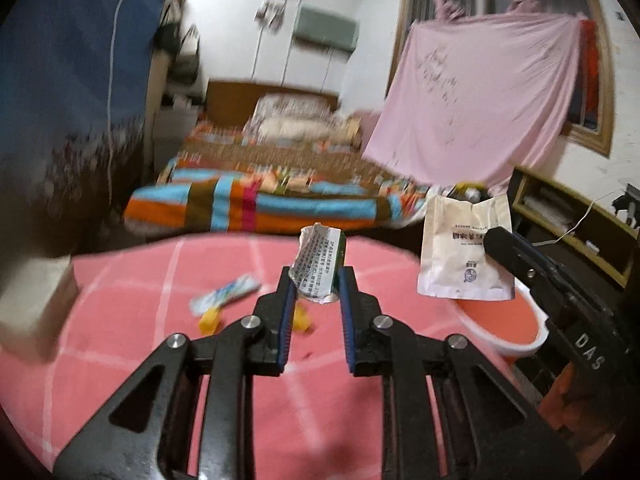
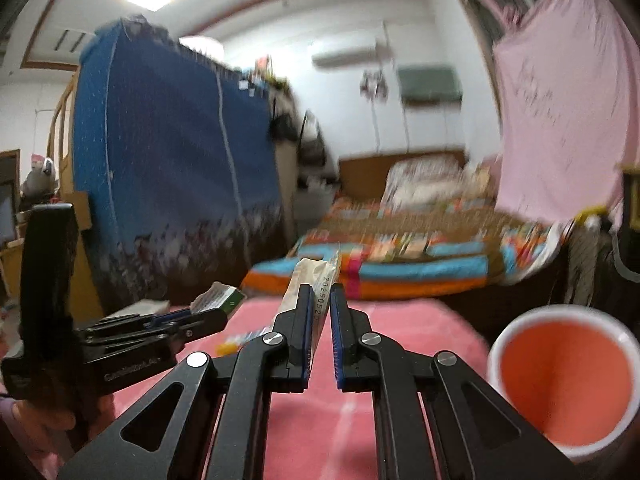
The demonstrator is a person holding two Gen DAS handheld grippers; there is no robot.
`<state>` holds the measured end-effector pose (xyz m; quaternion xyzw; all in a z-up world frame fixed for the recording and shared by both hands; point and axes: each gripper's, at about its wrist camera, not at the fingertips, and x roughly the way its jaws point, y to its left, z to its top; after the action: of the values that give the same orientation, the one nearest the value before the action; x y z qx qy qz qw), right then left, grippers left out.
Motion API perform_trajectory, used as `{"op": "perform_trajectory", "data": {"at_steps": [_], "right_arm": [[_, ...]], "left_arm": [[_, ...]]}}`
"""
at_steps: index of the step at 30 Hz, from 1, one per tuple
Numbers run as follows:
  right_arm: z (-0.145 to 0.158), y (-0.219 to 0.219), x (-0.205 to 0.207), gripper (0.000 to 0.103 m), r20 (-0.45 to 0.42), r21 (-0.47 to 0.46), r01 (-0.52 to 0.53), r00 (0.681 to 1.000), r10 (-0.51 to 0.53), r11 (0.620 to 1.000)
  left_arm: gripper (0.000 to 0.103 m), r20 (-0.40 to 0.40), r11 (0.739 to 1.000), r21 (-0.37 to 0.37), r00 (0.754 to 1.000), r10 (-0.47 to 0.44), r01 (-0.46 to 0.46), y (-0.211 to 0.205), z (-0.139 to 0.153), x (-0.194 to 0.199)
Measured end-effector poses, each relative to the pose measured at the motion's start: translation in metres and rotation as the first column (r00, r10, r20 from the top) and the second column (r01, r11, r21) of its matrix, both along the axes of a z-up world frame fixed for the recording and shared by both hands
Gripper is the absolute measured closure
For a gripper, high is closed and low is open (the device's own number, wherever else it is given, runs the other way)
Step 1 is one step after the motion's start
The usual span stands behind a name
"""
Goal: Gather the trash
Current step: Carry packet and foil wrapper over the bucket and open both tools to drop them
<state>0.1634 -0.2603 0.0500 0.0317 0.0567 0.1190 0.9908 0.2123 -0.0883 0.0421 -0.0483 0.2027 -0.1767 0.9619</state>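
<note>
My left gripper (image 1: 317, 276) is shut on a crumpled printed wrapper (image 1: 316, 262), held above the pink checked tablecloth (image 1: 132, 360). My right gripper (image 2: 320, 292) is shut on a flat white packet (image 2: 316, 276) with a printed date; in the left wrist view that same white packet (image 1: 464, 252) hangs from the right gripper (image 1: 494, 242) above the bin. The orange bin with a white rim (image 2: 564, 380) stands to the right of the table, also seen as the bin (image 1: 500, 320). A blue-white wrapper (image 1: 224, 294) and yellow scraps (image 1: 210, 318) lie on the cloth.
A white box (image 1: 36, 300) sits at the table's left edge. Beyond the table is a bed with a striped blanket (image 1: 256, 204). A blue covered cabinet (image 2: 168, 184) stands left, a pink sheet (image 1: 476, 96) hangs right, shelves (image 1: 568, 216) beside it.
</note>
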Motion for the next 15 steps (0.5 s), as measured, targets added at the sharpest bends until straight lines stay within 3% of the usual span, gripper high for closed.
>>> {"op": "perform_trajectory", "data": {"at_steps": [4, 8, 15], "right_arm": [[0.010, -0.016, -0.017, 0.096, 0.128, -0.017, 0.101, 0.987, -0.098, 0.995], [0.012, -0.033, -0.028, 0.096, 0.202, -0.003, 0.194, 0.961, -0.189, 0.981], [0.009, -0.077, -0.033, 0.096, 0.222, 0.049, 0.350, 0.909, -0.352, 0.935]], "left_arm": [[0.101, 0.135, 0.999, 0.001, 0.990, -0.034, 0.034, -0.022, 0.020, -0.015], [0.101, 0.234, 0.996, 0.012, 0.968, -0.086, 0.085, -0.043, 0.034, -0.024], [0.101, 0.285, 0.975, 0.052, 0.932, -0.223, 0.217, -0.091, 0.044, -0.026]]}}
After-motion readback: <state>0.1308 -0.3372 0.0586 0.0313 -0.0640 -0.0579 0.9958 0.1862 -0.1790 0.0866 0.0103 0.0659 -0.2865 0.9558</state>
